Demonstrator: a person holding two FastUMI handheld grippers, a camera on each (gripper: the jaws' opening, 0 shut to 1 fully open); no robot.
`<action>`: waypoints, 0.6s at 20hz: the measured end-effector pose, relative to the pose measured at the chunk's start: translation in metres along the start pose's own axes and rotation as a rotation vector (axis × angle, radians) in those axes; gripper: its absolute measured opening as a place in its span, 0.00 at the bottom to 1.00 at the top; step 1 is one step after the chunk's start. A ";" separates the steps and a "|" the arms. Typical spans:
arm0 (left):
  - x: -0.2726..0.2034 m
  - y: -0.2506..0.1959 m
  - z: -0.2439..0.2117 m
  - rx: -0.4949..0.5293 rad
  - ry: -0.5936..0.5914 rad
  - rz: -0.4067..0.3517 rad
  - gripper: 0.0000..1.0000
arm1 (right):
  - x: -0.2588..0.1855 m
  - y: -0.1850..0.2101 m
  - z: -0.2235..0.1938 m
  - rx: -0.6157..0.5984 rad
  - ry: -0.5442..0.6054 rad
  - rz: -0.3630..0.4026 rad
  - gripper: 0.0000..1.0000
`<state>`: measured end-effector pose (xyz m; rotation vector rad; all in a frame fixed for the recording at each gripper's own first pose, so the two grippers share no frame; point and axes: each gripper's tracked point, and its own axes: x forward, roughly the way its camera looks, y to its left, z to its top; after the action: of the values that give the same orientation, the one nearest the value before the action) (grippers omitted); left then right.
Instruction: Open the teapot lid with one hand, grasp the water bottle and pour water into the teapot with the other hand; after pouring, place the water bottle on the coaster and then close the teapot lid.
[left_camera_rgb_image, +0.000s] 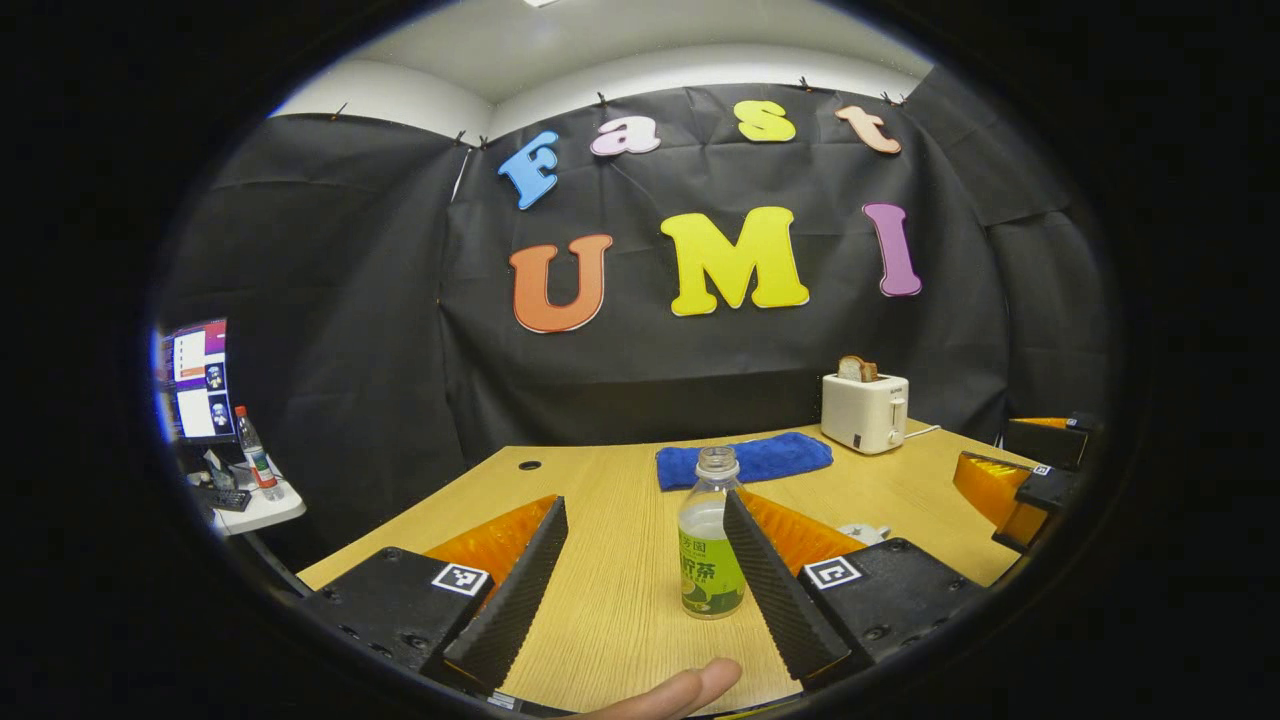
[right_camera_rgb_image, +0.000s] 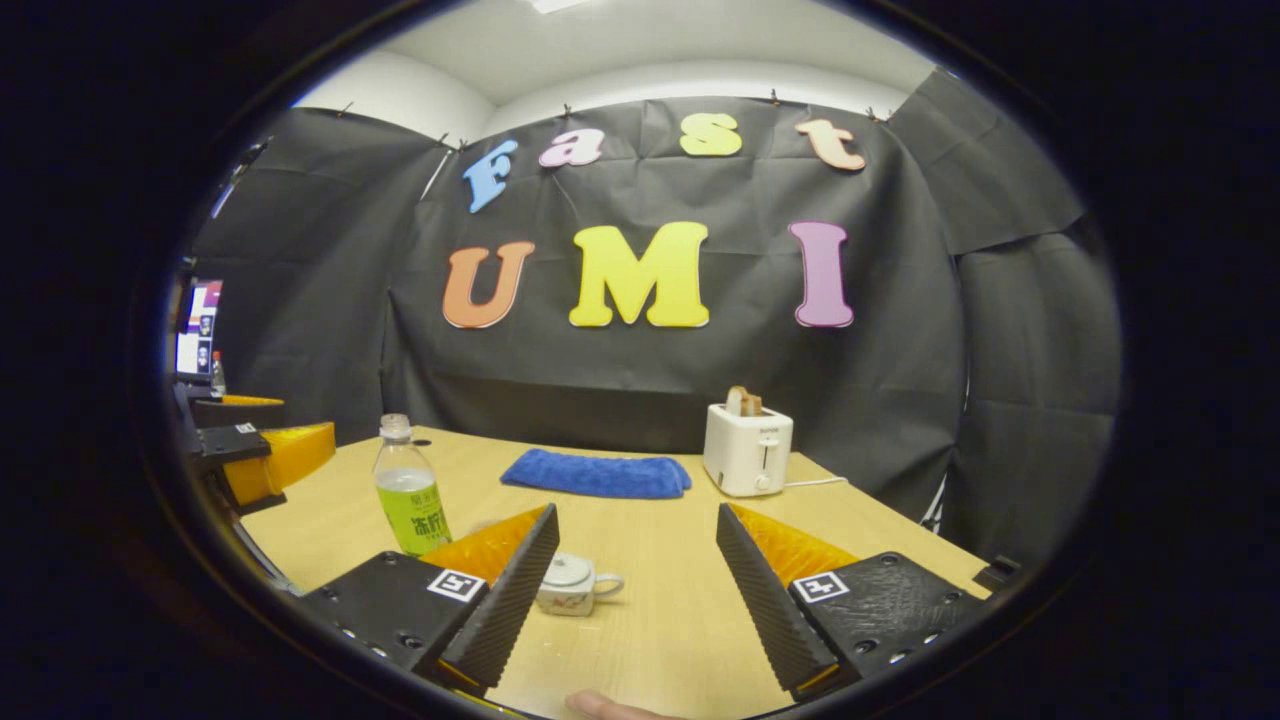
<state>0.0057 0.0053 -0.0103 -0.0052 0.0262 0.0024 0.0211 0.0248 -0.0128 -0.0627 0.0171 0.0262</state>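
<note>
Teapot (right_camera_rgb_image: 568, 584), small and white with its lid on and its handle pointing to the right of the right gripper view, sits on the wooden table (right_camera_rgb_image: 660, 620) low in that view, partly behind the near finger of the right gripper (right_camera_rgb_image: 636, 585). That gripper's jaws stand spread wide and hold nothing, with the teapot just beside the inner edge of the left-hand finger rather than centred in the gap. Water bottle (left_camera_rgb_image: 709, 545), clear with a green label, capless and partly filled, stands upright on the table in the left gripper view, inside the gap of the left gripper (left_camera_rgb_image: 645, 580) and close against its right-hand finger; whether it touches that finger cannot be told. The left gripper is also spread open, gripping nothing. In the right gripper view the bottle stands to the left of the teapot, near it but apart, and the left gripper shows at the far left edge. A fingertip (left_camera_rgb_image: 680, 692) of the person holding the tool pokes in at the bottom of the left gripper view. Farther back on the table lie a folded blue towel (right_camera_rgb_image: 597, 473) and a white toaster (right_camera_rgb_image: 747, 450) with bread in its slot, side by side near the rear edge. Off the table to the left, a monitor (left_camera_rgb_image: 195, 380) and another bottle (left_camera_rgb_image: 256, 453) rest on a small side desk.
</note>
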 end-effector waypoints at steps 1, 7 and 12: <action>0.001 -0.001 0.000 -0.001 0.000 -0.005 0.98 | 0.004 0.005 -0.004 -0.008 0.006 0.006 0.95; 0.003 0.010 0.001 -0.009 -0.011 0.006 0.98 | 0.036 0.033 -0.024 0.006 0.042 0.050 0.95; 0.008 0.020 -0.003 -0.044 0.005 0.020 0.98 | 0.063 0.054 -0.051 0.007 0.090 0.069 0.96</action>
<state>0.0140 0.0255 -0.0136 -0.0494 0.0308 0.0232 0.0817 0.0770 -0.0686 -0.0557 0.1093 0.0918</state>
